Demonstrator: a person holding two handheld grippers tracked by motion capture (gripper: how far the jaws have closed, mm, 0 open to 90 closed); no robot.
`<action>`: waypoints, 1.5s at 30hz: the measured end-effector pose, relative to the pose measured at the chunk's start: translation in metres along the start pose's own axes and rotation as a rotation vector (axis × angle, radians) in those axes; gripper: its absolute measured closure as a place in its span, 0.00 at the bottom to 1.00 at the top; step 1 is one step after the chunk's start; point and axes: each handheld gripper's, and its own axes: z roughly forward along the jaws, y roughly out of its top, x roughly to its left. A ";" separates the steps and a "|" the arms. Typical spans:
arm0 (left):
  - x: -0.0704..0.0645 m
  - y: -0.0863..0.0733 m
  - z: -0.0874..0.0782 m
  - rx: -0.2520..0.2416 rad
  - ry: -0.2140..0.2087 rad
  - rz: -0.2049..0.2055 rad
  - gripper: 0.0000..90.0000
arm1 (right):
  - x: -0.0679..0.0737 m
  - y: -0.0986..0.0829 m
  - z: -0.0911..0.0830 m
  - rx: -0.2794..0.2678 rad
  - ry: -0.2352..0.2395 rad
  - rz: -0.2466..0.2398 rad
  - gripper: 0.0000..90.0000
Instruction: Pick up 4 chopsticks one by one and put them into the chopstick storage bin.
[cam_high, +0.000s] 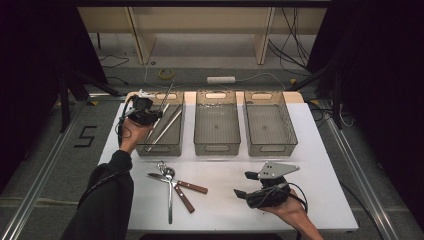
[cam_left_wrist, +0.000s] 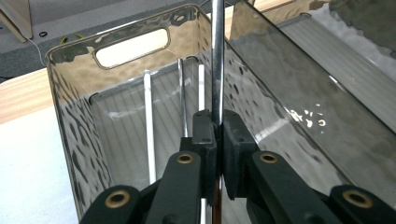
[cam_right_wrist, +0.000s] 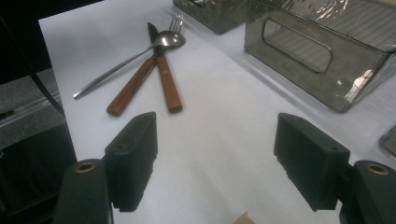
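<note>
Item: thin metal rod (cam_left_wrist: 217, 56), bright, straight, polished; held upright over the leftmost bin (cam_left_wrist: 74, 135), clamped between the closed jaws of the left gripper (cam_left_wrist: 215, 140). Similar slim metal pieces (cam_left_wrist: 148, 130) lay inside that bin. Right gripper (cam_right_wrist: 215, 163): jaws wide apart, holding nothing, low above the white table (cam_right_wrist: 219, 112), near a spoon (cam_right_wrist: 140, 51) and two wooden-handled utensils (cam_right_wrist: 163, 79).

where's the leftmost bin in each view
High view: leftmost bin at upper left of the table, below the left gripper.
Left gripper view: its handled far wall at upper left.
Right gripper view: cannot tell which bin is which.
Shared landmark: the metal rod in the shut jaws.
</note>
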 end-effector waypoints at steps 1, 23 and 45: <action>0.000 -0.001 0.001 -0.002 0.006 0.003 0.94 | 0.000 0.000 0.000 0.002 0.000 -0.003 0.35; 0.000 -0.013 0.008 0.031 0.058 -0.019 0.88 | 0.000 0.000 0.000 0.005 -0.001 -0.009 0.35; -0.016 -0.031 -0.031 0.085 -0.045 -0.106 0.56 | -0.001 0.002 -0.002 -0.006 -0.013 -0.003 0.35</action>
